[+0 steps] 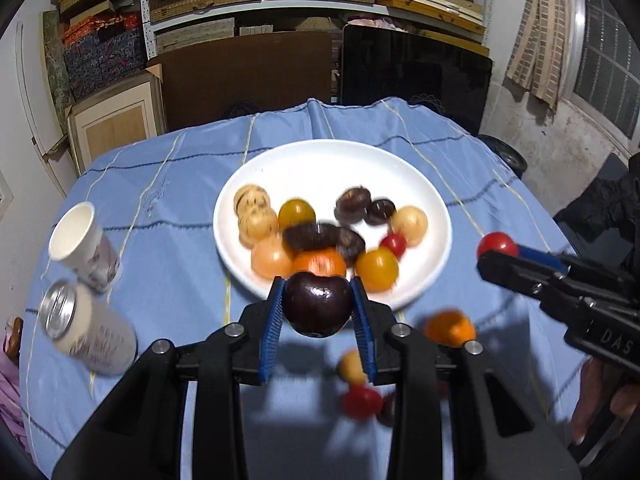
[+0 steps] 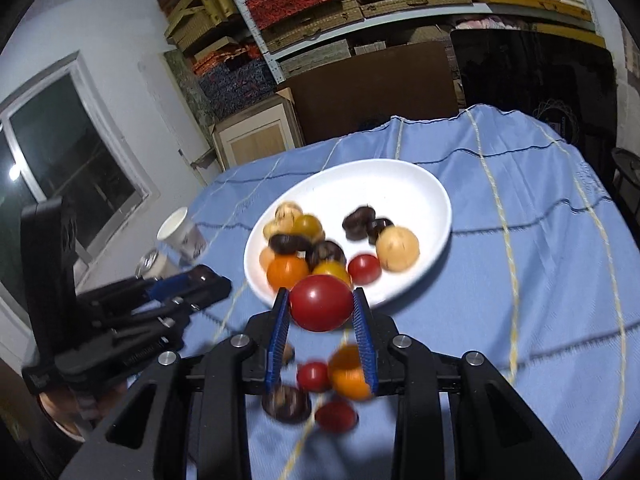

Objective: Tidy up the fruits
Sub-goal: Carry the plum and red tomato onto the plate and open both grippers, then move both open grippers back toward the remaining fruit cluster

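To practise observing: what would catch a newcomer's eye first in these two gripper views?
The left gripper clamps a dark purple fruit, and the right gripper clamps a red tomato, both near the front rim of a white plate piled with small fruits on the blue tablecloth.

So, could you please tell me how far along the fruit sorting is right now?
Well under way. About a dozen fruits already sit on the white plate. In hand: the left gripper holds a dark plum, and the right gripper holds a red tomato. Left: several loose fruits on the blue tablecloth, including an orange one.
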A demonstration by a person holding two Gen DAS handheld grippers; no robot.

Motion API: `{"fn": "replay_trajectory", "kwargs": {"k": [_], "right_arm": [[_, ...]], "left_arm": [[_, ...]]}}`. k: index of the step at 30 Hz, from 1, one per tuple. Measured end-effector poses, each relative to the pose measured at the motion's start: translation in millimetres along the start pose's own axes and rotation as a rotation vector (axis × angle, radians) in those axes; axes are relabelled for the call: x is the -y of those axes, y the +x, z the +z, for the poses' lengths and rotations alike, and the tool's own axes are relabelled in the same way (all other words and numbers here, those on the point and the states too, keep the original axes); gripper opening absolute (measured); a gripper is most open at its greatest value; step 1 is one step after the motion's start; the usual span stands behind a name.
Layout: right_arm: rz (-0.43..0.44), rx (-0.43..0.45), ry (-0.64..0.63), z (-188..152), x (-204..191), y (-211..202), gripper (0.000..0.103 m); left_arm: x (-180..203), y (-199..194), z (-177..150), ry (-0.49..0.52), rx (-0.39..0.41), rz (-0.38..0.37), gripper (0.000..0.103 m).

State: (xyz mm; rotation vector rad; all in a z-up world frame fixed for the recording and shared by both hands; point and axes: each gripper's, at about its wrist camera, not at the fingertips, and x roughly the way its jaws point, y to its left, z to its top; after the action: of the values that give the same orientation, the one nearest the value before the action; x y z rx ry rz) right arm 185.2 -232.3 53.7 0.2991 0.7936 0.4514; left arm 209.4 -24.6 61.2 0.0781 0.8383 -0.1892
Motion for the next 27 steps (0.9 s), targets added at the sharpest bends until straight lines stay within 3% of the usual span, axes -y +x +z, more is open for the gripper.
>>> {"fn": "replay_trajectory", "kwargs": {"k": [7,13,16,23,25,27], "right_arm": [[0.071,-0.036,0.160,34.2,23.8,50.4,0.033],[0.063,-0.057,0.183,33.8,26.2,72.0,0.034],[0.055,-0.051,0.177,27.9,28.0,66.9,0.038],[0.071,-0.033,0.207,7.7,39.7,35.3,0.049],[0.045,-0.022,0.197,-1.0,39.6,22.2,0.067],[0.024,-0.019,0.165,-9.4,36.0,11.6,0.072]], "left_arm": [[-0.4,46.7,58.3,-0.038,-0.022,0.013,0.032],[-2.1,82.0,69.4,-0.066,-0.081,0.026,0.033],[2.4,75.9,68.8,-0.040,-0.027,0.067,0.068],[6.6,42.3,58.9,-0.006,0.018,0.093,0.068],[4.2,30.1,49.0,-0.005,0.018,0.101,0.073],[1.4,16.6,32.3,-0.012,0.020,0.116,0.076]]}}
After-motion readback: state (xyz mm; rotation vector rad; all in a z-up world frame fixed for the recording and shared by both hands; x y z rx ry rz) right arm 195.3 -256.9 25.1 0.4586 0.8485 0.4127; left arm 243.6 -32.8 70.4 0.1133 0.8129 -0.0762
